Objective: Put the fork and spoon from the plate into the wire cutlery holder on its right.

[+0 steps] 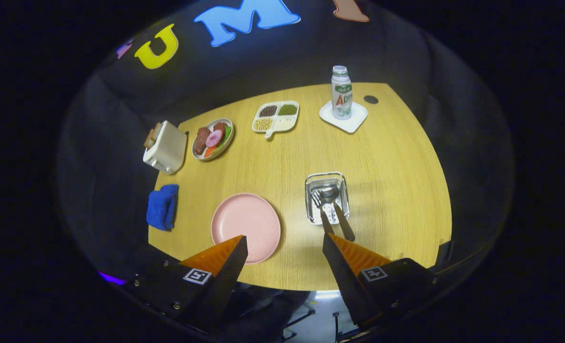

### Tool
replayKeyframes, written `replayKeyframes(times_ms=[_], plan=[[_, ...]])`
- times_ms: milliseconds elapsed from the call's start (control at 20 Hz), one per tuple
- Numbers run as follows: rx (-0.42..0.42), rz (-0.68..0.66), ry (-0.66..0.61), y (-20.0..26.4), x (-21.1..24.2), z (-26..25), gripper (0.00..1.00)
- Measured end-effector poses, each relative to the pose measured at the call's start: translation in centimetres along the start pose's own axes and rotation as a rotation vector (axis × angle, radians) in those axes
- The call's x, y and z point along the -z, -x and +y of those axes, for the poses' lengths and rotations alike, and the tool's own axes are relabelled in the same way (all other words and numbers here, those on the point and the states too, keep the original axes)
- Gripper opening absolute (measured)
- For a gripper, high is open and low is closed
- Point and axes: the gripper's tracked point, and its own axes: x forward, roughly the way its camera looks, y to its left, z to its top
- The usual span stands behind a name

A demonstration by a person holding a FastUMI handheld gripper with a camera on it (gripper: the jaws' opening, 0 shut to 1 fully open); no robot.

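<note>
Leaning together in the metal holder [326, 196], fork [320, 206] and spoon [334, 202]; gripper [284, 247] spread, empty.

the gripper [284, 243] shows as two wedge-shaped fingers [353, 259] tapering to blunt points, spread wide with nothing between them. each finger's upper face is ribbed with fine ridges, its inner face smooth. behind each sits a blocky mount [396, 281] bearing a small square tag [374, 273] – a black-and-white pattern – and small round screws [175, 306] along the edges
</note>
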Motion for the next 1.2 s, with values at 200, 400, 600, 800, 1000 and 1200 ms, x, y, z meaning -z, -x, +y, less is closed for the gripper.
replayKeyframes(times_ms=[200, 400, 600, 800, 1000, 1200], plan=[[0.081, -0.284, 0.086, 2.4, -5.5, -0.5, 0.98], [0.062, -0.53, 0.119, 5.6, -9.2, 2.7, 0.98], [0.085, -0.831, 0.106, 10.2, -13.1, 4.1, 0.98], [0.096, -0.917, 0.151, 12.3, -14.3, 4.5, 0.98], [0.055, -0.9, 0.195, 11.3, -13.8, 6.4, 0.98], [0.006, -0.842, 0.188, 9.3, -13.9, 8.2, 0.98]])
